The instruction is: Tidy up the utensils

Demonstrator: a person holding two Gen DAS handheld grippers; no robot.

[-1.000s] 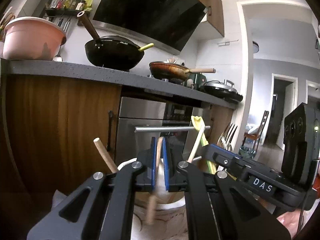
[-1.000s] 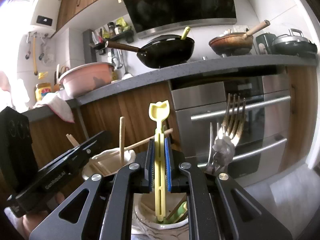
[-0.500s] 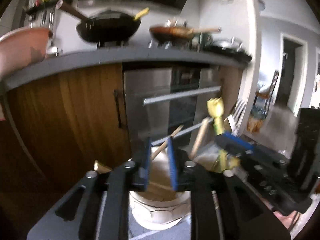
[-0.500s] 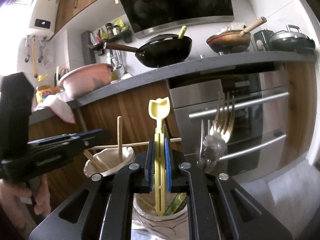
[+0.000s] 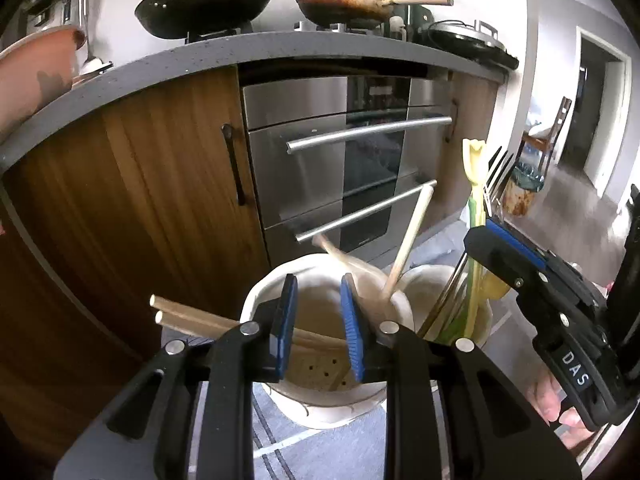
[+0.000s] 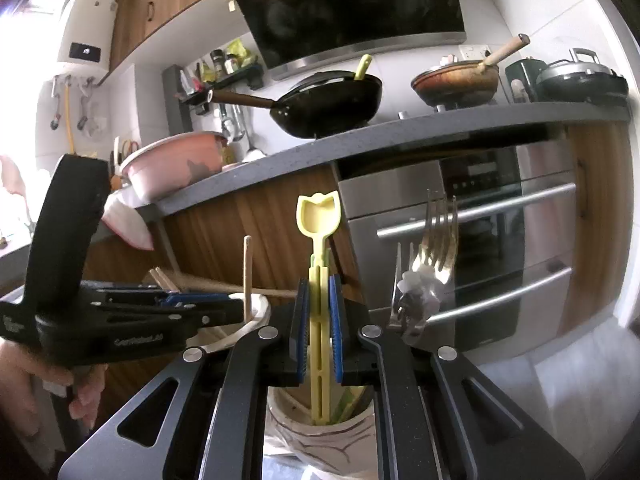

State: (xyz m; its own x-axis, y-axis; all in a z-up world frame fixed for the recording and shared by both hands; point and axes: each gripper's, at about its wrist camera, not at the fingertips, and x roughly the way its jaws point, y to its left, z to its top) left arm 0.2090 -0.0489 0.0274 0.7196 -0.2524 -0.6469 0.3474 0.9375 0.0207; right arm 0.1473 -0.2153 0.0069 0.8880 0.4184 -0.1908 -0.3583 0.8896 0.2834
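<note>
My left gripper [image 5: 318, 284] hangs over a white perforated holder [image 5: 256, 300], tilted down into it. Its jaws are closing with a gap between the blue pads, which press on nothing. Wooden chopsticks [image 5: 188, 316] lie across the holder under the pads, and another [image 5: 412, 232] leans upright. My right gripper [image 6: 319, 280] is shut on the handle of a yellow plastic spoon [image 6: 318, 216]. The spoon stands in a second white holder [image 6: 304, 440] alongside metal forks [image 6: 436, 240]. In the right wrist view the left gripper [image 6: 236, 308] comes in from the left.
Behind the holders stand a wooden cabinet [image 5: 140, 184] and a steel oven [image 5: 360, 140] with bar handles. The grey counter [image 6: 400, 136] carries a black wok [image 6: 332, 100], pans and a pink bowl [image 6: 172, 164]. A doorway [image 5: 596, 112] opens at the right.
My left gripper let go of the chopstick it held, tipped downward and now looks into the holder. The chopstick now rests in the holder. The right gripper kept still on the spoon.
</note>
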